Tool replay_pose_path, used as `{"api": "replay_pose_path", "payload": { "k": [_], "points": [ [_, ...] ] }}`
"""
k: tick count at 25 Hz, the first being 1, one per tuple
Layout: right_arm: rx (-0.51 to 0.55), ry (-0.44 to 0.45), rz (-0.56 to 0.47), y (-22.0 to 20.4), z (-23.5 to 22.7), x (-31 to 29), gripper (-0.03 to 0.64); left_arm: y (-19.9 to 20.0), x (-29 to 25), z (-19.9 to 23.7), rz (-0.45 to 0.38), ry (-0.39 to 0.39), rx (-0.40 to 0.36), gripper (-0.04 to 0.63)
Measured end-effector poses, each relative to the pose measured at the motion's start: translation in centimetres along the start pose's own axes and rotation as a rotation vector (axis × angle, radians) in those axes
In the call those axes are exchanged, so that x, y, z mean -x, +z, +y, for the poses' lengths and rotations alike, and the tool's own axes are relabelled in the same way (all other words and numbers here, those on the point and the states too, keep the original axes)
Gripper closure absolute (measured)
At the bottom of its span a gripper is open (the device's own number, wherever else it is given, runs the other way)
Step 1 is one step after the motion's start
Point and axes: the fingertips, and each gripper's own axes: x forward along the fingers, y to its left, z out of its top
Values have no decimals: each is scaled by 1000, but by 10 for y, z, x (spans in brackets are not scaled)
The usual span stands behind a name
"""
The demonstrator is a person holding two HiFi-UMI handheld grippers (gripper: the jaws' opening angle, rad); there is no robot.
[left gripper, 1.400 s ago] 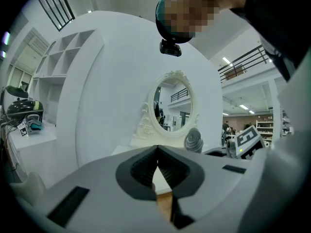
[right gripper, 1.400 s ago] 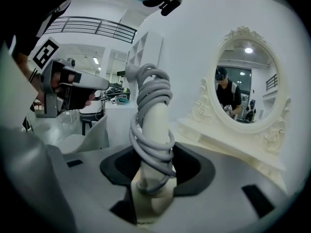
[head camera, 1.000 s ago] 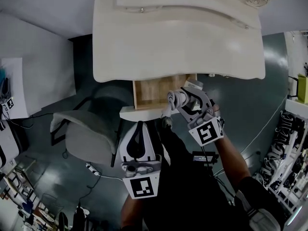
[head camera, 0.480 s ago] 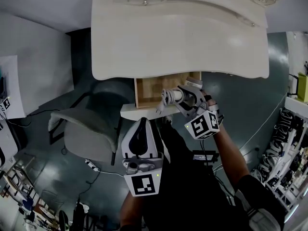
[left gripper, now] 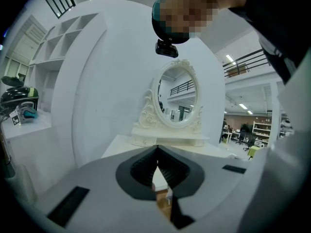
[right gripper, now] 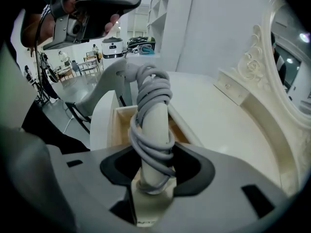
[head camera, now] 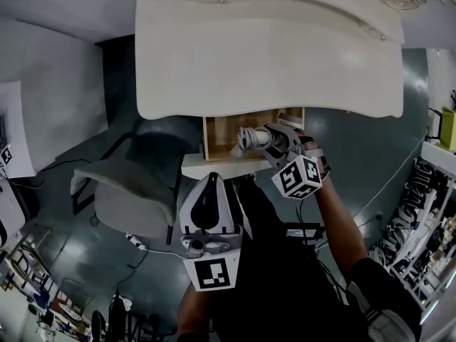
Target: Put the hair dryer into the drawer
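While my left tool [head camera: 211, 180] hangs close to my body, jaws pressed together on nothing, it has no part in the coming move. Just beyond it to the right, my right tool [right gripper: 153, 166] is clenched on the hair dryer [right gripper: 153, 115] by its handle, with the grey cord wound round the handle where the jaws grip. The dryer's long axis runs straight on from the tool, tipped downward, and its body bends off left at the far end. It hangs over the open drawer [head camera: 214, 166], apparently not yet resting in it. The wooden box lies below it and reaches back under the surface [head camera: 263, 63]. I judge that lowering with the right hand alone is what's left, keeping the dryer clear of the surface's near edge. Farthest off stands the mirror [left gripper: 177, 93].
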Motion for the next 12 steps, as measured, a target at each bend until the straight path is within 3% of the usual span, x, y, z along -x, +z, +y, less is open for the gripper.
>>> {"api": "replay_pose_path", "payload": {
  "k": [12],
  "points": [
    [-9,67,181,-24,9,-37,417,-7,-8,13,14,-11,15,572]
  ]
}}
